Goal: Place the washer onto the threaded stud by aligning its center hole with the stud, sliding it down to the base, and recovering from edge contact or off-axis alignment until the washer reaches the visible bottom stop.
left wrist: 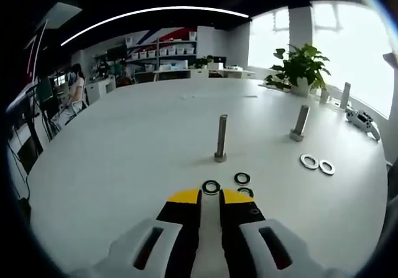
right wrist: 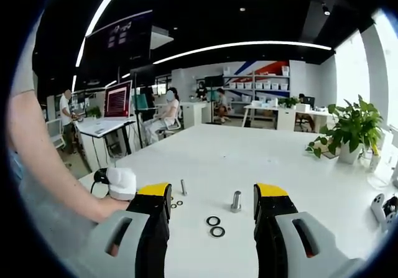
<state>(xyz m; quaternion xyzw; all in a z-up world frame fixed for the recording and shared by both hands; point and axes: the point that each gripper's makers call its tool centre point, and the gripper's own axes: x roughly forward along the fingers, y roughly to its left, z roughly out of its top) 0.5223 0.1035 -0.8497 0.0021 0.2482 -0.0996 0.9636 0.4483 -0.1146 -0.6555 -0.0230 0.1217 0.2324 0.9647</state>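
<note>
**Reaching for a washer, nothing picked up yet**

Nearest in the left gripper view, the left gripper (left wrist: 210, 198) is rising from the bottom of the frame with its yellow-tipped jaws drawn close, only a narrow slot showing between them and nothing in it. Just past the tips, at lower centre, three dark washers are lying flat on the white table (left wrist: 124, 147): the nearest washer (left wrist: 211, 186) is sitting right at the jaw ends, with a second washer (left wrist: 242, 178) and a third washer (left wrist: 245, 191) just to its right. Beyond them, near the middle of the frame, the stud (left wrist: 221, 137) is standing upright on its base, bare. A second stud (left wrist: 300, 123) is standing further right, and two pale washers (left wrist: 316, 163) are lying below it at the right.

In the right gripper view the right gripper (right wrist: 212, 206) is holding its jaws wide apart and empty. Between them at lower centre lie two dark rings (right wrist: 215, 226) with a short stud (right wrist: 236, 201) just above. A person's arm (right wrist: 43, 166) is crossing the left side.

By my reckoning the pick-up is the step in hand. The next move calls for parting the left jaws a little, easing down over the nearest washer's rim, closing on it, then lifting it level above the stud's top.
</note>
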